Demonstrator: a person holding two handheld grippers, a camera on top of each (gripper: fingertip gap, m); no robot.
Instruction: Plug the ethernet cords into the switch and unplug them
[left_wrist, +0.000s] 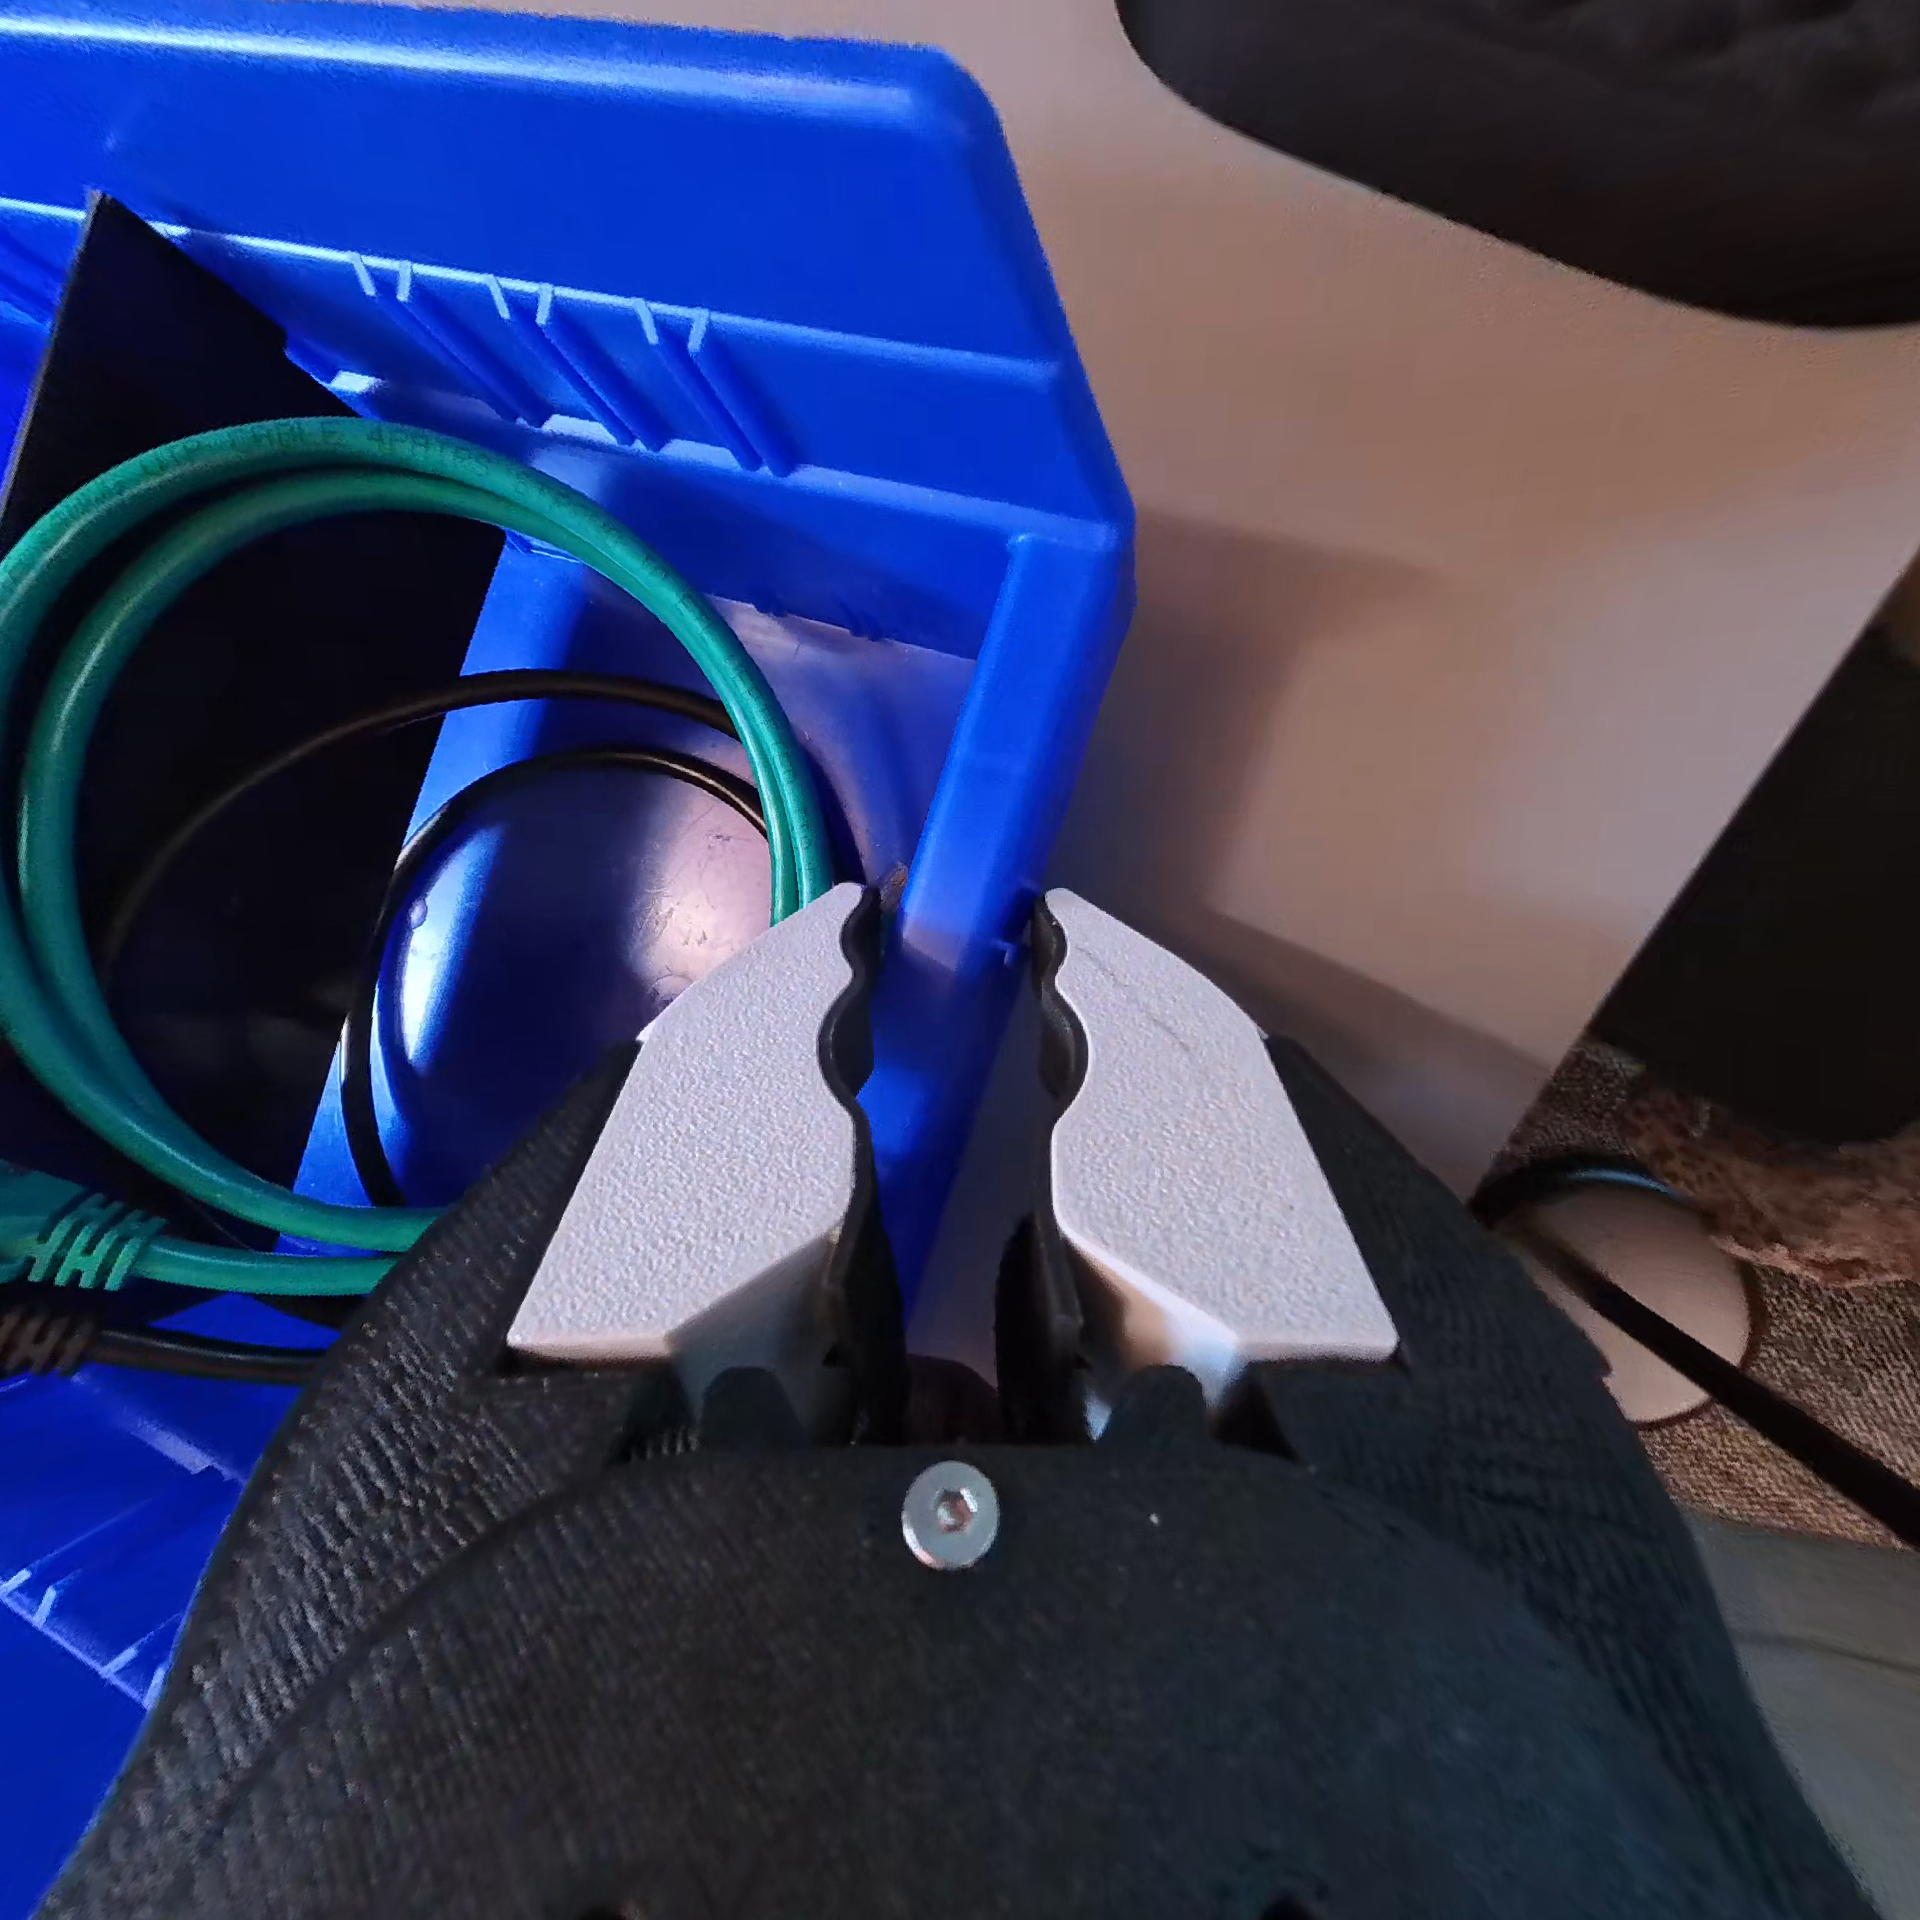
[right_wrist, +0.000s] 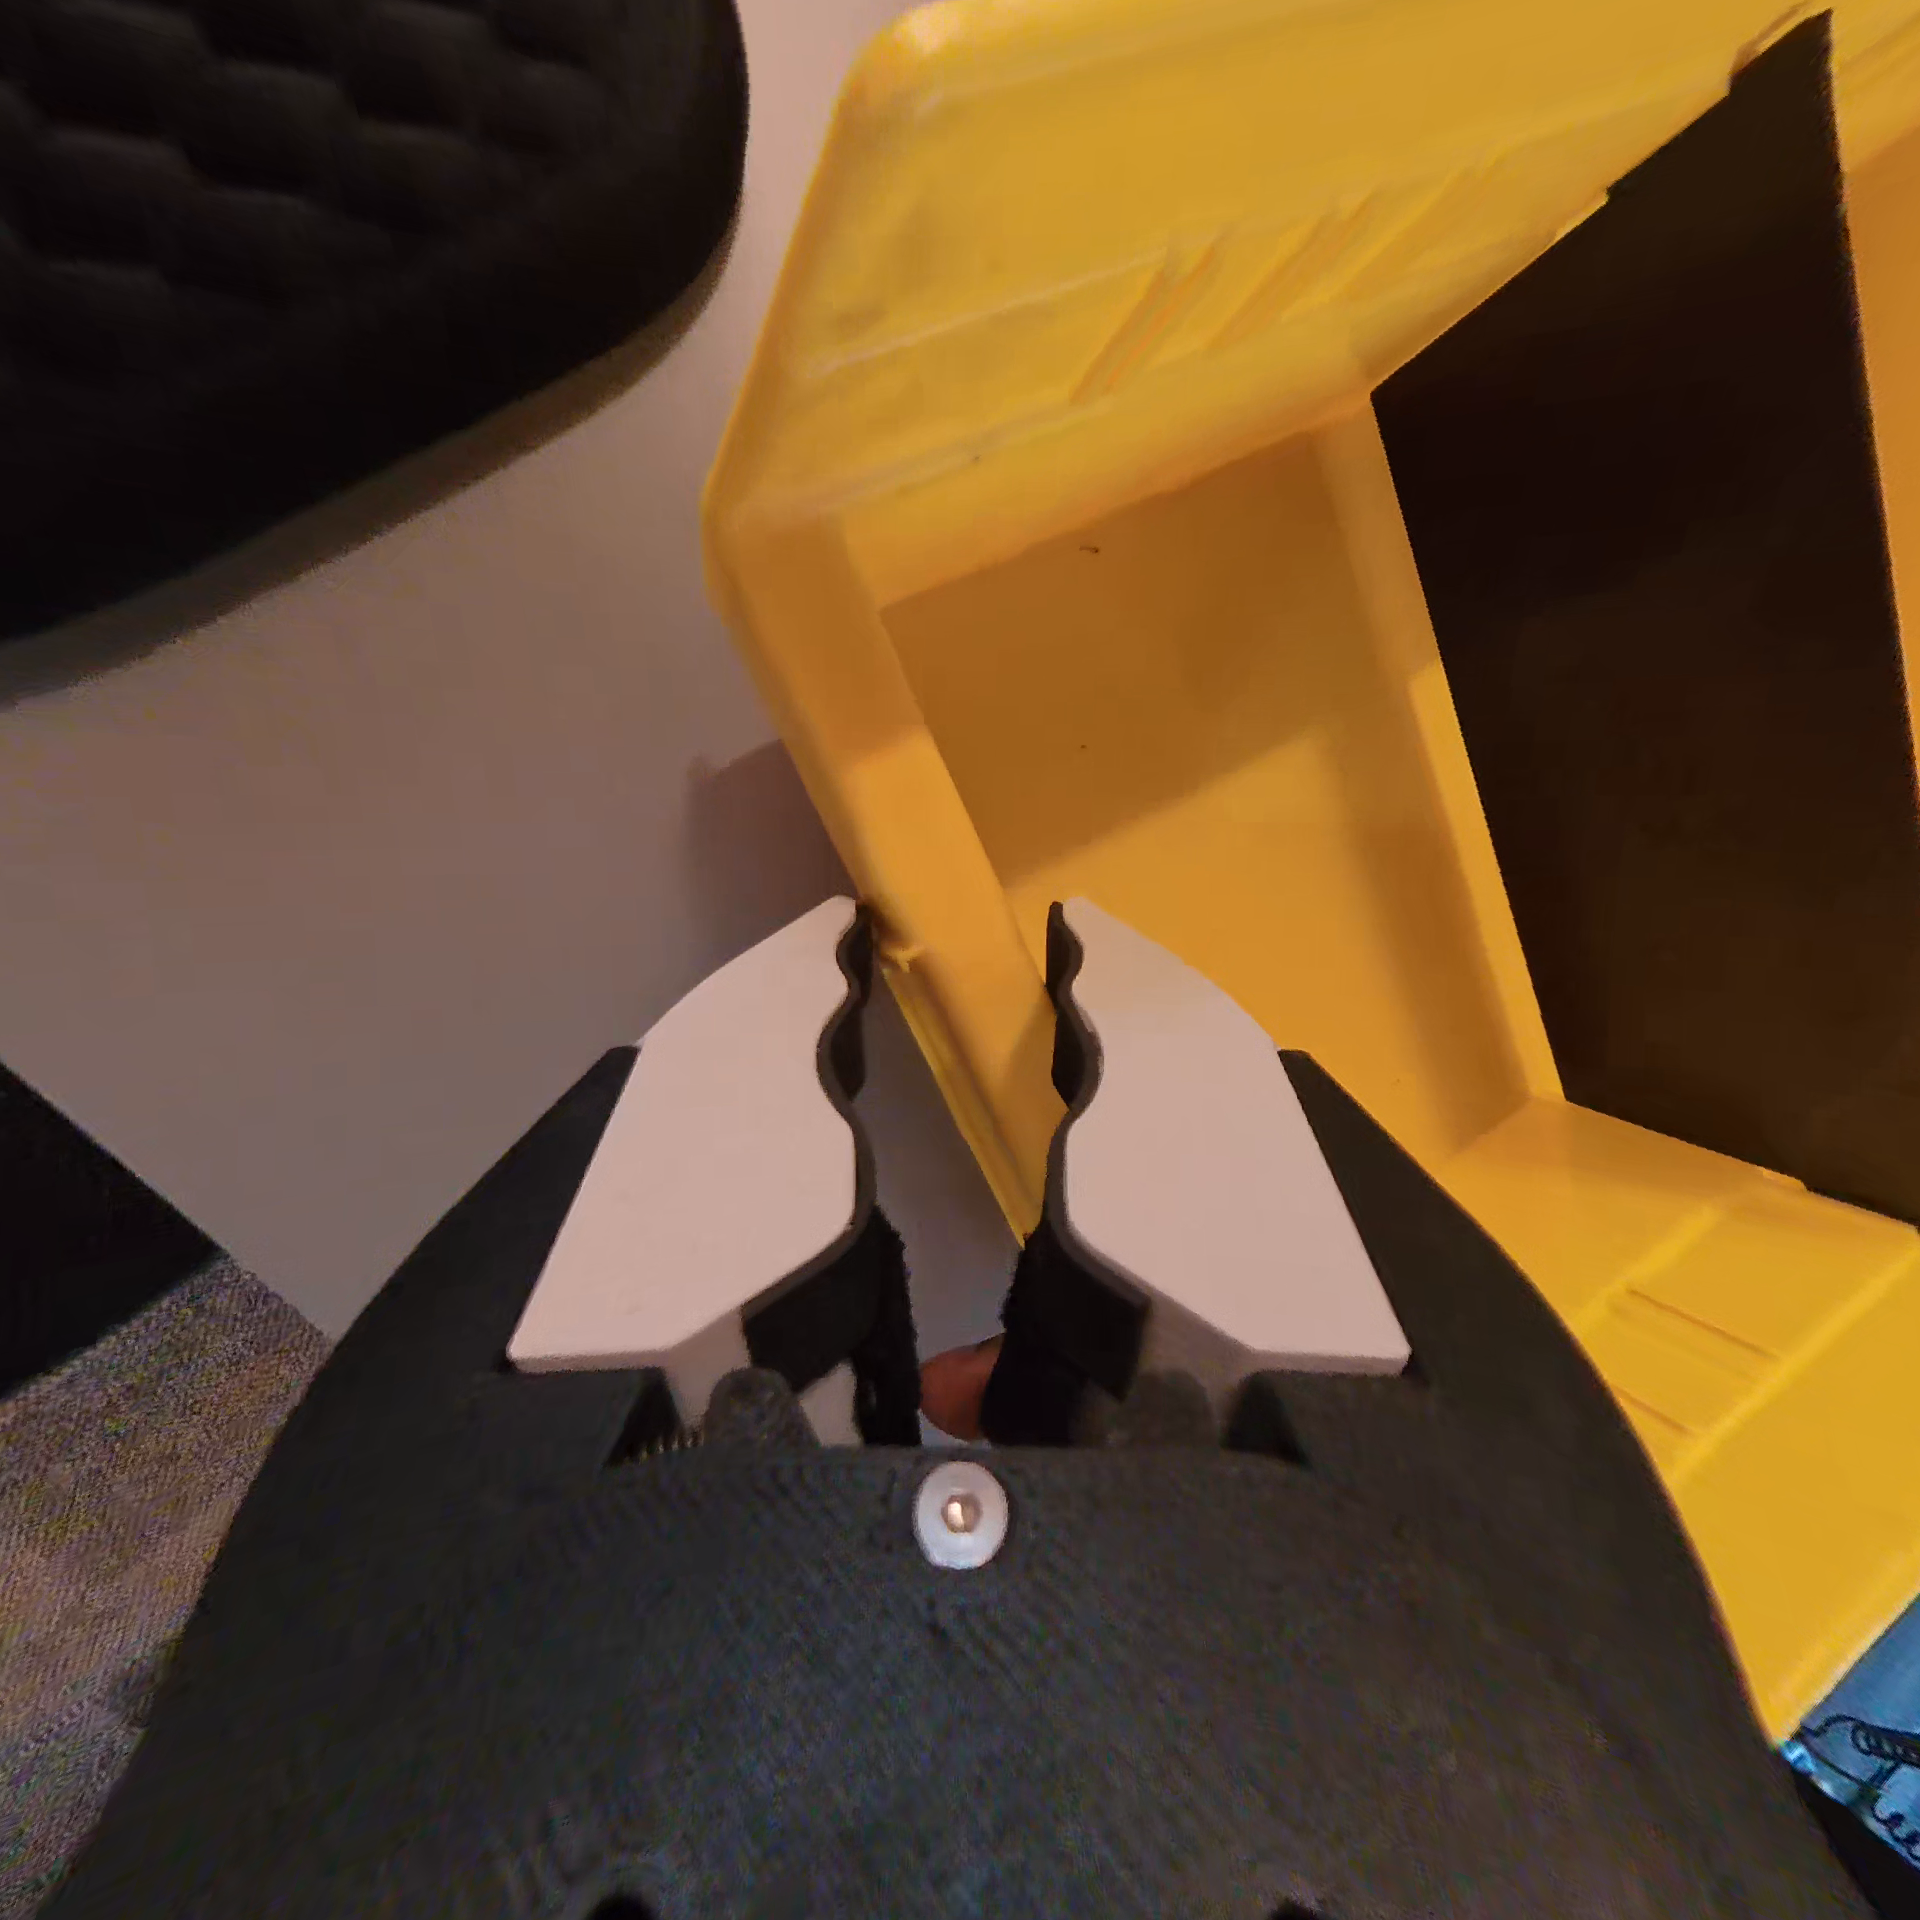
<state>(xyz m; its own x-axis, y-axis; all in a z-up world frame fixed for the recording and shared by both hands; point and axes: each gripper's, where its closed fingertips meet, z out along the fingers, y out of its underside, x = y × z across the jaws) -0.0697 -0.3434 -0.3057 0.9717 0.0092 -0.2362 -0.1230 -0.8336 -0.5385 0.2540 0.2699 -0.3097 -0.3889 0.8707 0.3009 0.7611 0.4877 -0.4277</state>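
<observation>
1. the left gripper (left_wrist: 954, 909) has its two grey fingers (left_wrist: 727, 1122) squeezed onto the side wall of a blue bin (left_wrist: 997, 727). one finger is inside the bin and one is outside, and both touch the wall.
2. inside the blue bin lies a green ethernet cord (left_wrist: 416, 499) curled in a loop, two strands side by side. its green plug end (left_wrist: 83, 1242) sits at the low left.
3. a thin black cord (left_wrist: 582, 774) curls under the green one on the bin floor. a flat black divider (left_wrist: 208, 582) stands behind the loops.
4. the blue bin sits on a pale table (left_wrist: 1455, 623). a dark padded thing (left_wrist: 1558, 135) is far off at the top.
5. the right gripper (right_wrist: 956, 914) has its fingers (right_wrist: 1174, 1122) pinched on the left wall of a yellow bin (right_wrist: 1039, 312).
6. the yellow bin has a big black panel (right_wrist: 1642, 675) in it. no cord shows inside.
7. the switch is not seen in either view.
</observation>
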